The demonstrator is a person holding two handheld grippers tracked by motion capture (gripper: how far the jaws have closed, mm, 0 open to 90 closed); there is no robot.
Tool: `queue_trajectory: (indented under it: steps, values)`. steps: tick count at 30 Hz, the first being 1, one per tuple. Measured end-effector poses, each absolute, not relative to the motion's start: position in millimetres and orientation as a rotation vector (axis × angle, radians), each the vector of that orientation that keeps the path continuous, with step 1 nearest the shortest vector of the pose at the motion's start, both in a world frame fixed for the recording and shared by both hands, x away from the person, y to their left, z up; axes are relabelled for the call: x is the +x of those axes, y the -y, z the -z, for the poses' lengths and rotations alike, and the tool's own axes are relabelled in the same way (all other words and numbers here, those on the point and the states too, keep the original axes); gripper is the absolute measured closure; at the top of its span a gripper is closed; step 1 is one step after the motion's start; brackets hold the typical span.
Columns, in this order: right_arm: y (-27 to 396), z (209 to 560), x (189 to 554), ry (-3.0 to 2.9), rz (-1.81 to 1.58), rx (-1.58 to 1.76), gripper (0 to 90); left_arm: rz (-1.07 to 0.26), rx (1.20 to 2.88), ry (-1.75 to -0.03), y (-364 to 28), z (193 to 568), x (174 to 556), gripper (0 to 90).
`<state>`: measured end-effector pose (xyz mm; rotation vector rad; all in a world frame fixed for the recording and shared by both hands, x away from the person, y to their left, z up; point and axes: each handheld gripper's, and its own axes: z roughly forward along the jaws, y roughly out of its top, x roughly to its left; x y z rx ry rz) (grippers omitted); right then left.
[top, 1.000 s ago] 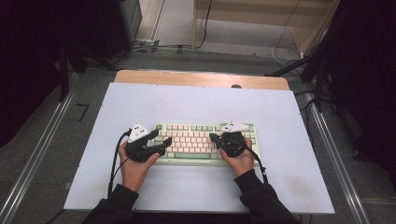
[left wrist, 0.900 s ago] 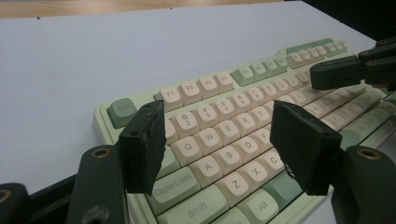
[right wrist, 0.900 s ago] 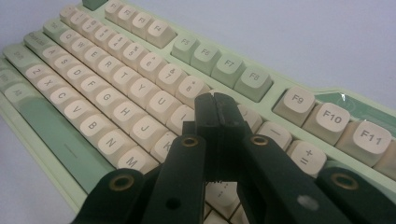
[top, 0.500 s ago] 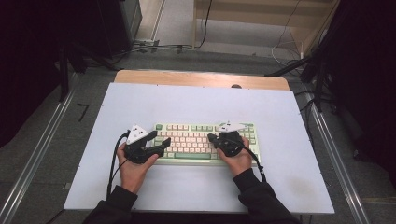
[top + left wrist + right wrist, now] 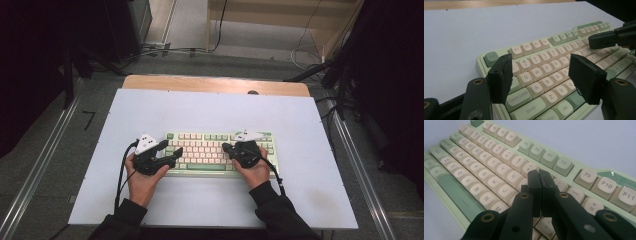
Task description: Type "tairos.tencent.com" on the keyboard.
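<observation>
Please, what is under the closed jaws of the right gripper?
Under the right gripper, shut, are cream keys of the green keyboard, in the rows near 8 and J. The black jaws cover the key beneath their tips, so its label and any contact cannot be seen.

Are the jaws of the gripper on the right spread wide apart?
No, the right gripper has its two black jaws pressed together above the keyboard.

One green-and-cream keyboard lies at the centre of the high view on one white table, with two hand-held grippers over it, the left gripper and the right gripper.
</observation>
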<state>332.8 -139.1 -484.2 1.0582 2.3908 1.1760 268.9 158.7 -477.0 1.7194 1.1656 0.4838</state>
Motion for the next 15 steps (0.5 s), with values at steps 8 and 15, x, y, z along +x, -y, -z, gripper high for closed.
queue_trajectory:
  steps: [8, 15]
  values:
    - [144.9, 475.9, 331.4, -2.37, -1.289, 1.087, 65.9, -0.482, 1.718, -1.166, -159.2, 477.0, 269.1, 37.2]
    - [147.1, 474.9, 332.6, -2.347, -1.318, 1.109, 48.9, -0.482, 1.717, -1.166, -159.1, 476.9, 268.9, 37.2]
